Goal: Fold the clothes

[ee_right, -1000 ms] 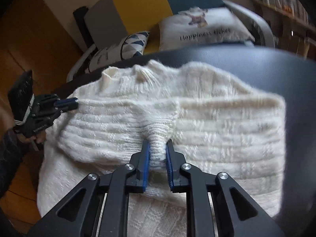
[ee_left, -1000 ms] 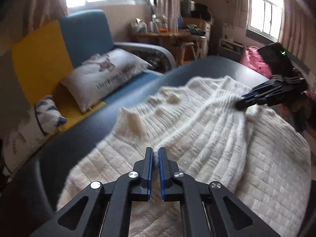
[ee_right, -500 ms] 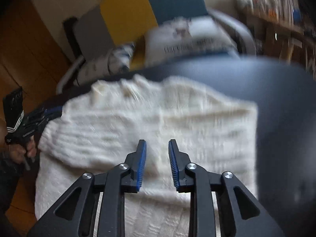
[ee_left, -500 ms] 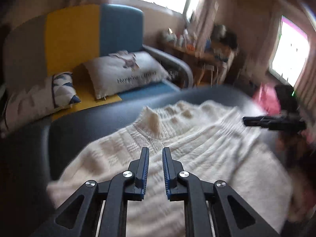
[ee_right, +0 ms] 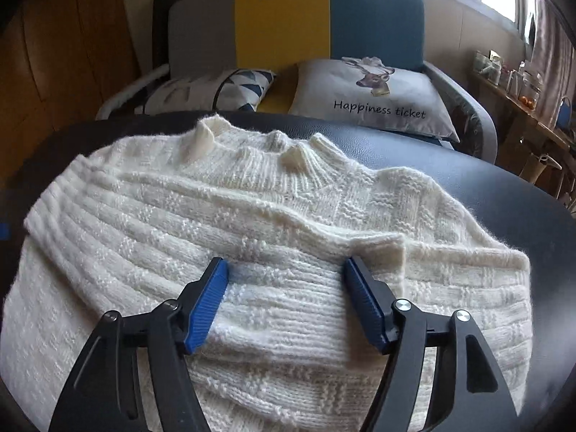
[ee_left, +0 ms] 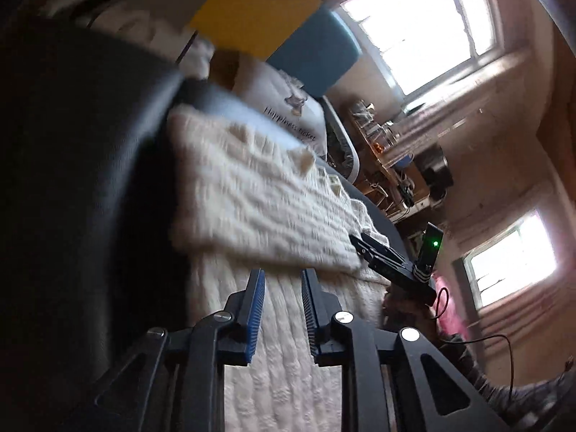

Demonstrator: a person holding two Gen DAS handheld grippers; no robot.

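Spread flat on a dark round table point(ee_right: 486, 187) just ahead of and beneath the right gripper point(ee_right: 286, 300): white knit sweater point(ee_right: 252, 223), sleeves folded across the body. Jaws wide apart, released, holding nothing. Left gripper point(ee_left: 282, 311) likewise parted and empty, tilted over the sweater's hem.

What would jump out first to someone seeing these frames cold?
The white knit sweater, spread across the dark padded table with its sleeves folded over the chest, fills the right wrist view. The right gripper hangs wide open above it, empty. Behind sits a grey, yellow and blue sofa with a "Happiness ticket" cushion.
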